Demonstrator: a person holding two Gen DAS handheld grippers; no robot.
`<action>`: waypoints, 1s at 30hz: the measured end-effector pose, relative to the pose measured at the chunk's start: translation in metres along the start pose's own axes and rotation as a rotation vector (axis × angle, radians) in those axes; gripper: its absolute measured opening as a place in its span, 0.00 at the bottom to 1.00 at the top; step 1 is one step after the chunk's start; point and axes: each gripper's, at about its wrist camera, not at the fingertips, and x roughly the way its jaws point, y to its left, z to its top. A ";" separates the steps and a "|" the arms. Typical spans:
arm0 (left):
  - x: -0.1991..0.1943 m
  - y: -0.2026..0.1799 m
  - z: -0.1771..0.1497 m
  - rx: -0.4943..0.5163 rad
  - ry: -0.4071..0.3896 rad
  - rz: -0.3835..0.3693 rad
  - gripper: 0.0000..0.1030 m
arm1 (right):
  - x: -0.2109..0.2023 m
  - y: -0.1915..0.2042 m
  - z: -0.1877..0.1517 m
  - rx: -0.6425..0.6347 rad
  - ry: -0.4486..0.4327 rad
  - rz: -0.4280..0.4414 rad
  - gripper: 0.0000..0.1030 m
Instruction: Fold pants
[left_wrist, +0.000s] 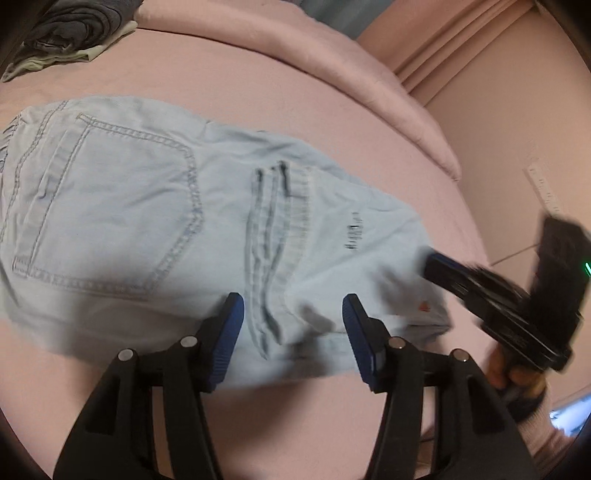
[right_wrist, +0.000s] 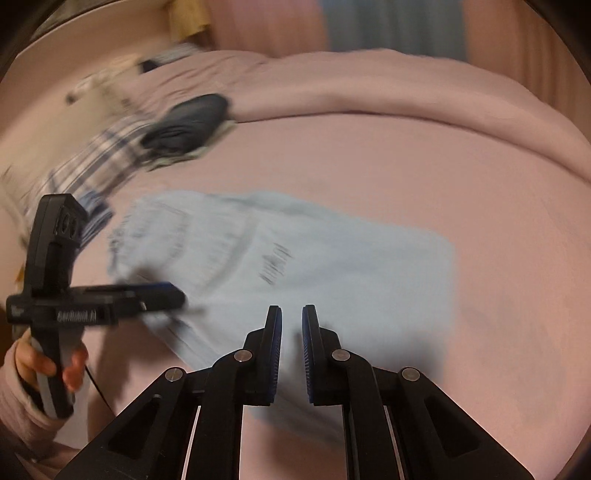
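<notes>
Nearest the left wrist lens: black left gripper (left_wrist: 293, 317) with blue-padded jaws standing well apart, straddling the near edge of the light blue denim pants (left_wrist: 177, 206) without pressing on cloth. Spread flat across the pink bed sheet (left_wrist: 332, 122), folded over at least once, back pocket stitching up and to the left, a small dark printed label toward the right. Probably laid out this way so the near edge offers a clean line for the next fold.

Black right gripper (right_wrist: 291, 321) seen close in its own view, jaws almost together with only a narrow slit between the pads; pale fabric lies just beyond and below the tips, but blur hides whether any cloth is pinched, so a grip cannot be confirmed. From the left view, the same tool reaches in at the right end of the garment, near a small orange mark, held by a hand in a pale pink sleeve.

Off to the far corner: a pile of grey and cream clothes (left_wrist: 70, 33), well apart from the work. Heavy motion blur in the right view.
</notes>
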 end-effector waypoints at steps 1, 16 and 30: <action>0.001 -0.006 0.007 0.003 -0.013 -0.009 0.54 | 0.008 0.007 0.008 -0.033 0.003 -0.006 0.09; 0.023 0.005 -0.003 -0.031 0.071 -0.171 0.53 | 0.121 0.054 0.071 -0.218 0.201 0.063 0.09; 0.042 -0.016 0.017 -0.012 0.074 -0.146 0.55 | 0.114 0.054 0.059 -0.240 0.308 0.055 0.09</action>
